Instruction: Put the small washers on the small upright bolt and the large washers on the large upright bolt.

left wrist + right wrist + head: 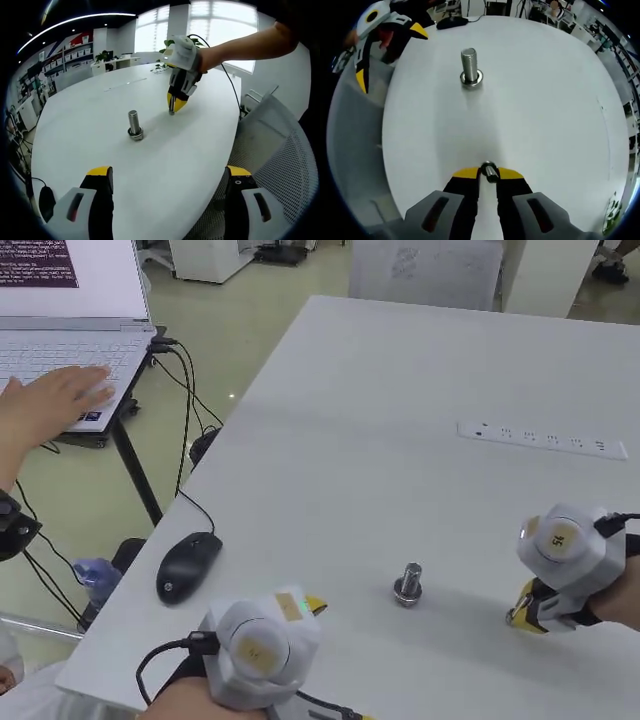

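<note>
tabletop: white and mostly bare.
big bolt: stands upright on the tabletop, roughly between the two grippers and touching neither.
metal ring: sits around the foot of the big bolt. Could be a washer or the bolt's own head, honestly can't tell.
right gripper: jaws pinched together on a small metal part, tips pointing down close to the tabletop, off to the right of the big bolt. The part kinda looks like a little bolt, but it's too small to be sure.
left gripper: jaws wide apart with nothing between them. It hovers at the near edge of the tabletop, pointed toward the big bolt.
mouse: black, by the left edge of the tabletop, just left of the left gripper.
power strip: white, lying flat on the far right, well apart from the big bolt.
laptop: on a separate stand to the left, with a hand on its keyboard.
</note>
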